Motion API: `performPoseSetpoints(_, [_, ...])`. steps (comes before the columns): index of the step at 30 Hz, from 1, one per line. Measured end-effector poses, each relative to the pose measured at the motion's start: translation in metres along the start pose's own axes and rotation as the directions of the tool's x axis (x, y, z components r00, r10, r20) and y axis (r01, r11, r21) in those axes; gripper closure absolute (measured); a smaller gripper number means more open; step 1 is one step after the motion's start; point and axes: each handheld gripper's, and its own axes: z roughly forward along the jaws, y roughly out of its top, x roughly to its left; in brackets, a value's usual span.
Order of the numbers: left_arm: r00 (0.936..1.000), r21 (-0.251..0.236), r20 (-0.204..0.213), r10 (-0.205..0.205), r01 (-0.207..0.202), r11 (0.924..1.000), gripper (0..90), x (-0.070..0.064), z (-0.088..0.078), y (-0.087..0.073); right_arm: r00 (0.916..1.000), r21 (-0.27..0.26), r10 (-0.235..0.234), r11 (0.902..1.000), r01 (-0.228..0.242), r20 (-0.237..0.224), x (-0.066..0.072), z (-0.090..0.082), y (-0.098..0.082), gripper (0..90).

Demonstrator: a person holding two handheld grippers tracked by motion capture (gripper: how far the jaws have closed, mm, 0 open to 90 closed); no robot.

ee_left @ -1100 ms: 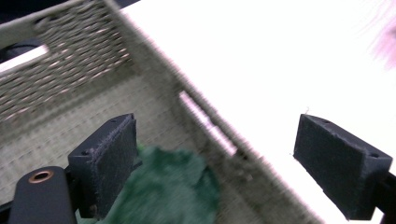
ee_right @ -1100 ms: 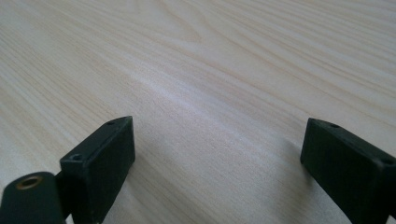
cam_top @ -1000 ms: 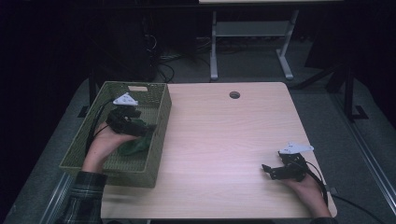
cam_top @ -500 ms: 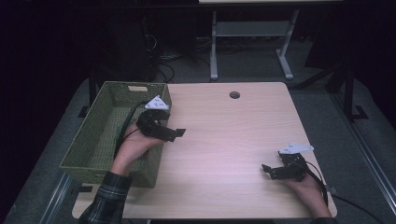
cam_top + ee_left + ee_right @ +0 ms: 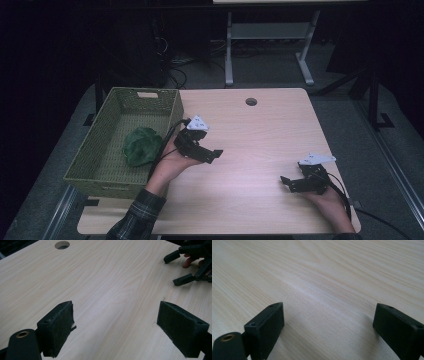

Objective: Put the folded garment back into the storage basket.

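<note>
That green leafy bundle (image 5: 140, 145) in the basket (image 5: 95, 150) looks light and soft, best pinched mid-bulk, while both tongs (image 5: 214, 154) (image 5: 286, 182) gape wide, empty, over the table (image 5: 260, 135)

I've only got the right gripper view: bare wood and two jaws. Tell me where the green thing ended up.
Observer: The green cloth lies inside the basket at the table's left edge.
Operator: Say where the left gripper is.
Observer: The left gripper is over the table, just right of the basket, jaws open with nothing between them.
Operator: Confirm how my gripper sits.
Observer: The right gripper is low near the table's front right corner, pointing left, open.
</note>
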Motion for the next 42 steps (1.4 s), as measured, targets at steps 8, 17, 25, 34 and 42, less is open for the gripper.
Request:
performPoseSetpoints(8, [0.9997,-0.002,-0.009,0.022,-0.022,0.9998,13.2,-0.015,0.027,-0.011,1.0000,-0.001,-0.002,1.0000,0.002,0.001,0.000,0.000,0.000,9.7])
performPoseSetpoints(17, [0.9997,0.014,-0.011,0.023,-0.022,0.9996,13.2,-0.019,0.049,-0.025,1.0000,-0.001,-0.004,1.0000,0.004,0.001,0.000,0.000,0.000,9.6])
performPoseSetpoints(25, [0.9996,0.060,-0.008,0.026,-0.025,0.9979,13.2,-0.020,0.065,-0.041,1.0000,-0.002,-0.006,1.0000,0.006,-0.001,0.000,0.000,0.000,9.6])
performPoseSetpoints(34, [0.9989,0.104,-0.029,0.037,-0.033,0.9940,12.9,-0.019,0.083,-0.056,1.0000,-0.001,-0.004,1.0000,0.004,-0.001,0.000,0.000,0.000,9.6])
performPoseSetpoints(42, [0.9990,0.112,-0.029,0.034,-0.030,0.9933,12.7,-0.020,0.092,-0.065,1.0000,-0.001,-0.004,1.0000,0.004,-0.001,0.000,0.000,0.000,9.6])
